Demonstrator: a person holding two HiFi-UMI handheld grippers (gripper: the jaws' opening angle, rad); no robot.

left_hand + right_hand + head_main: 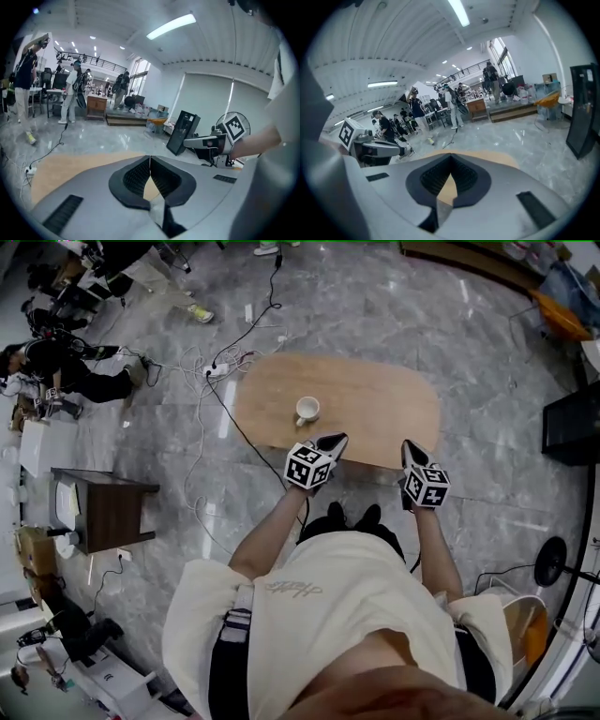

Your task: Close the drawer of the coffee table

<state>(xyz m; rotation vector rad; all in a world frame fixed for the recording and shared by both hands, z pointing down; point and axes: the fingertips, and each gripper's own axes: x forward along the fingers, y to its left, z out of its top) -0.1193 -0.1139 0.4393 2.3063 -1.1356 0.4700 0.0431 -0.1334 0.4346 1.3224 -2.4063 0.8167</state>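
Observation:
The oval wooden coffee table [375,404] stands on the marble floor in front of me, with a white cup [307,410] on its left part. No drawer shows in any view. My left gripper [335,440] hovers at the table's near edge, just below the cup, its jaws closed tip to tip with nothing between them [150,160]. My right gripper [408,447] hangs at the same edge further right, also shut and empty [451,162]. The tabletop [56,171] shows beyond the left jaws, and the tabletop [487,157] beyond the right ones.
Cables and a power strip [217,370] run over the floor left of the table. A dark side table [112,510] stands at the left, a black box [572,423] at the right, a fan base [550,562] lower right. People [56,362] are at the far left.

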